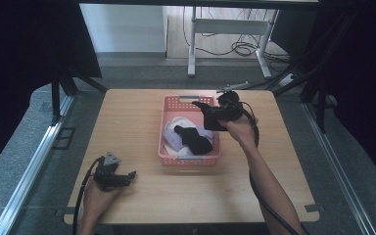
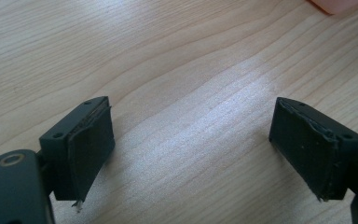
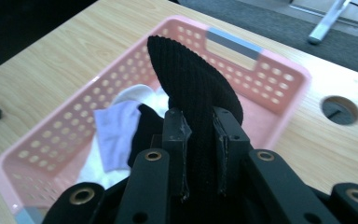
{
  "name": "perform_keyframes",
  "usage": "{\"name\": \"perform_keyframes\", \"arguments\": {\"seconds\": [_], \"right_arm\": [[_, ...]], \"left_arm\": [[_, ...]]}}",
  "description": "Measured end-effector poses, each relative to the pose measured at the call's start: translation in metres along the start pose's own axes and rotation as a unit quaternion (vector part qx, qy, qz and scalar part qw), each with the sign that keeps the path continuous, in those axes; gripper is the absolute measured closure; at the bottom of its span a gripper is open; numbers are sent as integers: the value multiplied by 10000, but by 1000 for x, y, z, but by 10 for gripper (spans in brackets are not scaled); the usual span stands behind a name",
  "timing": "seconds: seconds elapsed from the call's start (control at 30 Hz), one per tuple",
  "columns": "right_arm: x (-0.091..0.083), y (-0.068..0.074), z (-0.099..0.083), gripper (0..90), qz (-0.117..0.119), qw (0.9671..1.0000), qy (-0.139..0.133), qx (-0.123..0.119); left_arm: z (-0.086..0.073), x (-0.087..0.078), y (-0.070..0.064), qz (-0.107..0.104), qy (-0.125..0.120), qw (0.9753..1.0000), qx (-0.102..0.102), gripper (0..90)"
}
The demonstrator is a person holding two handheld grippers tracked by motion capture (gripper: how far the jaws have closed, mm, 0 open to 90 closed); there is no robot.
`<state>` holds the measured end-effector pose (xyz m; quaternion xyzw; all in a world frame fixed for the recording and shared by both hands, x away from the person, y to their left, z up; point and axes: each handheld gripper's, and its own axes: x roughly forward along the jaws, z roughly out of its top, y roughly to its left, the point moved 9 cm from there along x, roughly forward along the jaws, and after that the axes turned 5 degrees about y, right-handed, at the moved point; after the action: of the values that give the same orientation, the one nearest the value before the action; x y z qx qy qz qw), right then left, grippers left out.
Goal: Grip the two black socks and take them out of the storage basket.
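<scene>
Right tool (image 1: 201, 108) clamped on a black sock (image 1: 194, 138) over the pink basket (image 1: 166, 105); left tool (image 1: 127, 175) wide, idle.
High view: my right tool sits above the basket's right rim, the sock hanging from it down onto the white and lilac laundry (image 1: 176, 138) inside. My left tool rests on the worktop (image 1: 132, 117), near the front left corner, well apart from the basket. Left gripper view: jaws spread wide, bare wood between them, pink basket corner (image 2: 338, 4) at top right. Right gripper view: jaws pinch the ribbed black sock (image 3: 191, 88), which stands up over the basket (image 3: 279, 88); lilac cloth (image 3: 116, 130) lies below.
</scene>
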<state>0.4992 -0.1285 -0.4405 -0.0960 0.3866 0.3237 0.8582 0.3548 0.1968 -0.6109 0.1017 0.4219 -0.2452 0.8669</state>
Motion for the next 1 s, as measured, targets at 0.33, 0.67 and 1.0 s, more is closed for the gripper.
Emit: {"name": "perform_keyframes", "arguments": {"seconds": [0.33, 0.67, 1.0], "right_arm": [[-22, -35, -20, 762, -283, 9992, -75, 281], [-41, -74, -45, 760, -695, 9960, -88, 554], [-24, -108, -88, 749, -1060, 9903, 129, 885]], "left_arm": [[0, 0, 0, -2, -2, 10000, -3, 136], [0, 0, 0, -1, -5, 10000, -14, 136], [0, 0, 0, -4, -5, 10000, -24, 136]]}}
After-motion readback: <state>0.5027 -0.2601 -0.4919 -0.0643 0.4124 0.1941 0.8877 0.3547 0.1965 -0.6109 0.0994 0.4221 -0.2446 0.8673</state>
